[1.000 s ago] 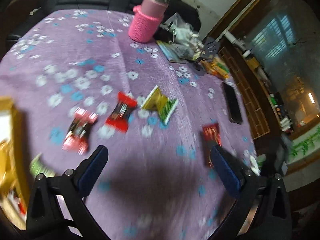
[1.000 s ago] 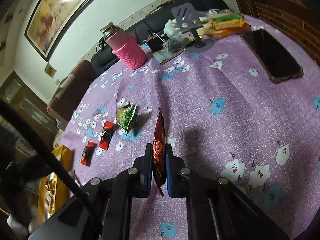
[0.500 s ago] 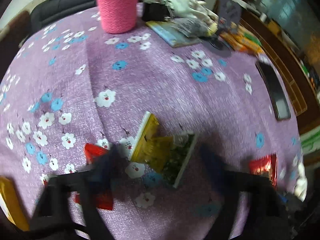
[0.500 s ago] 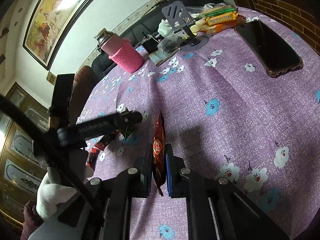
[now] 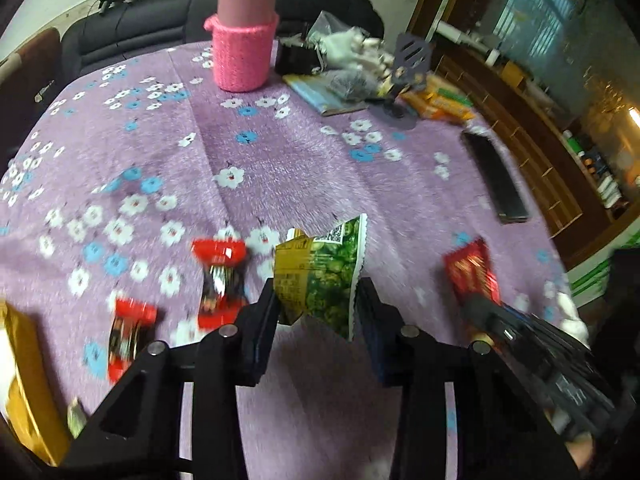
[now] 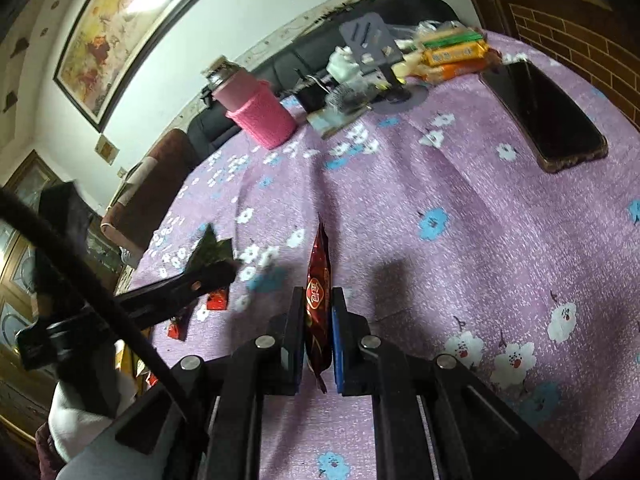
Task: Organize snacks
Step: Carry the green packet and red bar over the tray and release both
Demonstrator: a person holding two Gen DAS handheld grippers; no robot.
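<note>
Now, on a purple flowered tabletop (image 5: 280, 160), going left to right with the tall pink flask (image 5: 243, 46) at the far edge as the landmark. Nearest the viewer and left of the flask, a yellow box (image 5: 24, 380) sits at the tabletop's edge. Just right of it lie two red-and-black wrapped candies (image 5: 128, 332) (image 5: 220, 276), side by side on the cloth. Straight in front of the flask, toward the viewer, the left tool (image 5: 318, 308) has its fingers pressed against both sides of a green and yellow snack packet (image 5: 324, 276), which stands up between them. Farther right, the right tool (image 6: 318, 320) is clamped on a dark red snack packet (image 6: 318, 292), held upright on edge above the cloth. Right of the flask, along the far edge, are a purple phone stand (image 6: 370, 38) and orange biscuit packs (image 6: 452, 56). A dark phone (image 6: 544, 116) lies flat near the right edge.
</note>
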